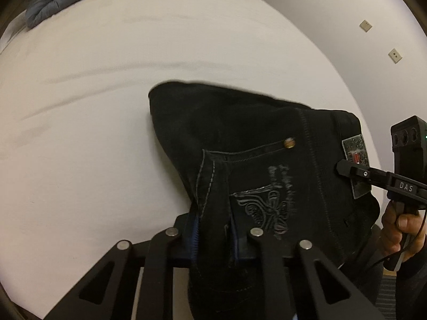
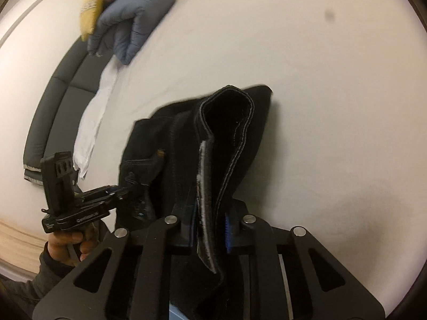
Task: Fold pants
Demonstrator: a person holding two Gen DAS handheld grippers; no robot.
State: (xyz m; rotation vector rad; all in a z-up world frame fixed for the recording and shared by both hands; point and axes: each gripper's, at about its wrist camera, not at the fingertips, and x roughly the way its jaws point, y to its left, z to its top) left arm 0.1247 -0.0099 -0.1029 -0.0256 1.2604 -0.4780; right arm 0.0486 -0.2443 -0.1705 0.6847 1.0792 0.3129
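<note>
Black pants [image 1: 253, 144] are folded into a compact bundle and held just above the white bed [image 1: 106, 93]. The back pocket with embroidery and a patch label face the left wrist camera. My left gripper [image 1: 213, 229] is shut on a folded edge of the pants by the pocket. My right gripper [image 2: 210, 221] is shut on the waistband end of the pants [image 2: 226, 122], whose open fold points away from the camera. The right gripper also shows at the right of the left wrist view [image 1: 344, 168], the left gripper at the lower left of the right wrist view [image 2: 125, 189].
A grey-blue quilted garment [image 2: 133, 24] and a yellow cushion [image 2: 92, 10] lie at the far end of the bed. A dark grey headboard [image 2: 58, 101] borders the mattress. A white wall with sockets [image 1: 365, 25] stands beyond the bed.
</note>
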